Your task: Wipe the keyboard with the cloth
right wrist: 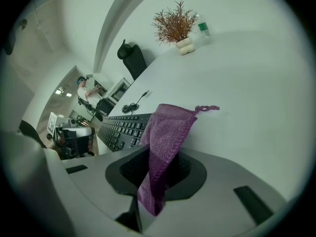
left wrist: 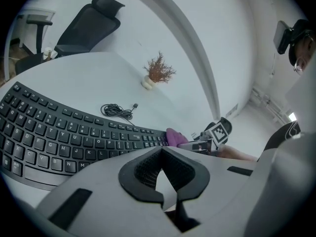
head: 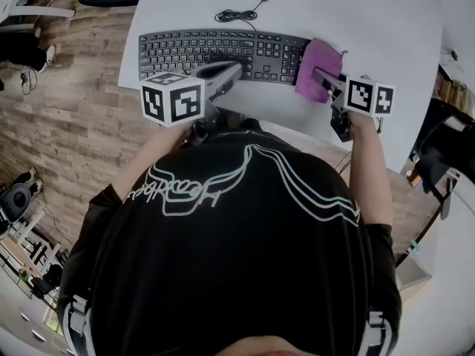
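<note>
The person's black shirt fills the near field; beyond it both tools reach over a white surface. The right tool is clamped on a purple cloth, which lies at the right end of the black keyboard, over its last keys. The keyboard's long axis runs side to side, so nearly all of it stretches leftward from the cloth; the right tool is best placed to sweep that way. The left tool, jaws together and empty, hovers at the keyboard's near edge, mid-length. A coiled cable lies behind the keyboard, a dried plant farther back. Wood floor and an office chair surround the surface.
</note>
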`<state>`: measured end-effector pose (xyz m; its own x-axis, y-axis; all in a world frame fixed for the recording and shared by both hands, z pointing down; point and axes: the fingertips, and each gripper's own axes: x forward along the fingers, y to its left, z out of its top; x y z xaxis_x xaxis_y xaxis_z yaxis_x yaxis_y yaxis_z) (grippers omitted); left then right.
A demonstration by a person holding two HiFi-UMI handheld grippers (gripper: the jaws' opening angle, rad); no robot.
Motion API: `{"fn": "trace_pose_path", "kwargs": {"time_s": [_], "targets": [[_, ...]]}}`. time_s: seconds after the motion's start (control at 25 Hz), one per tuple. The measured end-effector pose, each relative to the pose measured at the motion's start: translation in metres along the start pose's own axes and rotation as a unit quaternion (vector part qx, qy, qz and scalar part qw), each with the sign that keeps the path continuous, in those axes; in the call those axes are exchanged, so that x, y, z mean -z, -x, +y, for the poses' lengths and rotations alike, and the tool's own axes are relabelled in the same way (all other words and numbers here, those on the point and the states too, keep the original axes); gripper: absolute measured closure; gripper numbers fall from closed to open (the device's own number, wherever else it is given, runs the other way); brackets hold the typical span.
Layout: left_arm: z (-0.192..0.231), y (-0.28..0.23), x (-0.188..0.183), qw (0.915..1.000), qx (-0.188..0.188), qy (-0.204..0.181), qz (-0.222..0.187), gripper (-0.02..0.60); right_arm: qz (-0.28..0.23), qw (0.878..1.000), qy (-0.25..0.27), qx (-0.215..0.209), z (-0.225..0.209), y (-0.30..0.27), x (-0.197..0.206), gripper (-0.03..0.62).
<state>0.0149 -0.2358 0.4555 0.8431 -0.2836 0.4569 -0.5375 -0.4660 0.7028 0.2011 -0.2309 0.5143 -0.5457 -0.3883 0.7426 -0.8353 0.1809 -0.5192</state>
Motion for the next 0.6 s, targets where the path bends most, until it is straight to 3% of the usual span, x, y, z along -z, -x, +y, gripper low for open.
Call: {"fn": "trace_pose_path", "kwargs": {"time_s": [0.32,0.6], "targets": [[0.004,0.007,-0.004,1.0000,0.005,-0.006,0.005,0.577,-0.004,1.000,0.009,0.028,-0.003,0.007,0.000,0.534],[0.021,0.027,-0.012,1.0000,0.007,-0.006,-0.002,0.575,-0.033,0.999,0.032,0.005,0.048,0.011,-0.018,0.534]]}}
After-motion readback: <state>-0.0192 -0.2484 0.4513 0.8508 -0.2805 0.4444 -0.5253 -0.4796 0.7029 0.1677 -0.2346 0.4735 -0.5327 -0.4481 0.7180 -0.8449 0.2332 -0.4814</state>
